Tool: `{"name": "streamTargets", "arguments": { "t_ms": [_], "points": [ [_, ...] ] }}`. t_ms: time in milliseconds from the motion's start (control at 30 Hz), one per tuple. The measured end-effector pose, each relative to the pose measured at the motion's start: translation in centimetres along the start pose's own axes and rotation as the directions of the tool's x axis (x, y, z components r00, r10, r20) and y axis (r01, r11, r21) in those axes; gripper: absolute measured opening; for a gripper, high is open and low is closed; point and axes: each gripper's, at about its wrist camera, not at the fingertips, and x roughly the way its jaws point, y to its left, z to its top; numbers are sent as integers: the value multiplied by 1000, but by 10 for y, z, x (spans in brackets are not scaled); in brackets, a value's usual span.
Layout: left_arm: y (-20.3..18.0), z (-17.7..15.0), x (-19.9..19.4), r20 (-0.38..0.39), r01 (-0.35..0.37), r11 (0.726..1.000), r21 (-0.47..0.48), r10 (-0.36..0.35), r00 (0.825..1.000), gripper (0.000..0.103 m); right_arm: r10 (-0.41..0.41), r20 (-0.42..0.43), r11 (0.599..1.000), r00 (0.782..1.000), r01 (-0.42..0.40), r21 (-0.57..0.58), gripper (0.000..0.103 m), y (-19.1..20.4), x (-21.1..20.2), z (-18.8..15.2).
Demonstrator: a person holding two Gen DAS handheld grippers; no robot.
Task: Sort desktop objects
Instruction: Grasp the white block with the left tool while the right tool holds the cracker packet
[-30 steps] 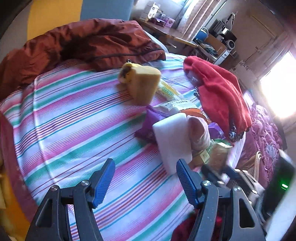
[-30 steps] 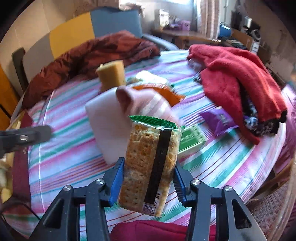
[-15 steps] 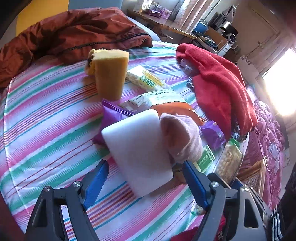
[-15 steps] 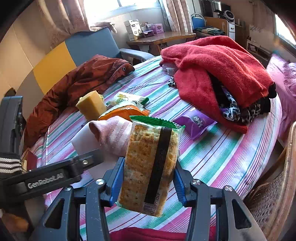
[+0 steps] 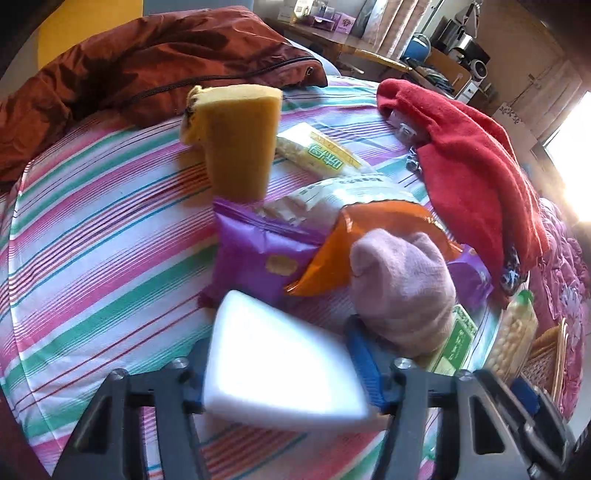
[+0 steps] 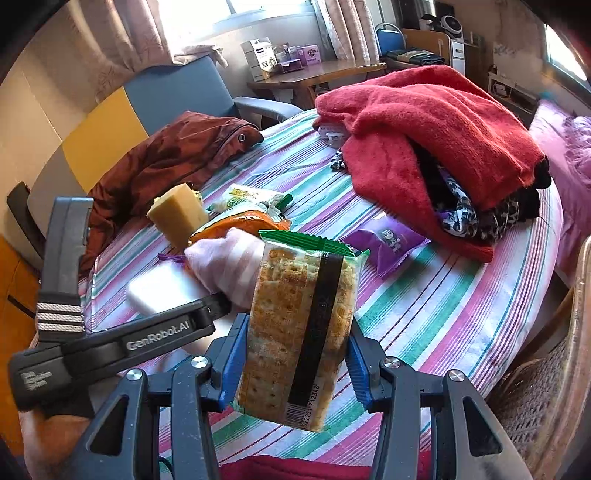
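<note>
Left tongs point(image 5: 284, 363) moved in, closing around white block point(image 5: 280, 365) | right tongs point(image 6: 291, 363) still clamp cracker pack point(image 6: 299, 332)

White sponge block point(image 5: 280, 373), pink sock point(image 5: 402, 288), pink-green striped tablecloth point(image 5: 92, 229), red towel point(image 6: 436, 114)

— Where does the light enter?
— Through the window point(image 6: 236, 14) at the back; it is blown out white, and glare burns the left view's right edge.
— Sharpness?
— The white foam block point(image 5: 280, 373) smears with blur. Fisheye bending curves both pictures, with dark corners.
</note>
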Motion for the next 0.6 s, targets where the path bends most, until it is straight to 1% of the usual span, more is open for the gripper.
{"name": "streamTargets", "arguments": {
  "t_ms": [100, 300, 333, 367, 400, 433, 500, 533, 600],
  "points": [
    [12, -5, -7, -3, 44, 999, -18, -44, 999, 54, 5, -2, 1000, 1000, -5, -25, 49, 5, 1, -1],
    [25, -24, -22, -1, 70, 998, -8, -70, 998, 53, 3, -8, 996, 1000, -4, -95, 49, 18, 3, -5],
    [26, -27, -22, -13, 105, 994, -12, -105, 994, 53, 0, -14, 995, 1000, -2, -102, 49, 19, 4, -5],
    [29, -29, -24, -12, 135, 990, -28, -135, 991, 56, 0, -20, 994, 1000, -2, -106, 50, 20, 5, -6],
    [33, -31, -25, -18, 135, 990, -44, -136, 991, 58, 0, -26, 994, 1000, -3, -109, 50, 21, 6, -6],
    [37, -34, -27, -23, 112, 993, -48, -113, 993, 58, 0, -29, 993, 1000, -3, -115, 50, 21, 6, -7],
    [45, -38, -30, -17, 107, 992, -63, -108, 994, 59, -9, -28, 991, 1000, 5, -133, 50, 25, 6, -8],
    [47, -40, -32, -18, 102, 993, -65, -103, 994, 58, -11, -29, 990, 1000, 7, -142, 50, 26, 6, -8],
    [43, -41, -36, -18, 104, 994, -26, -104, 994, 52, -14, -31, 987, 999, 9, -158, 50, 29, 7, -10]
  ]
}}
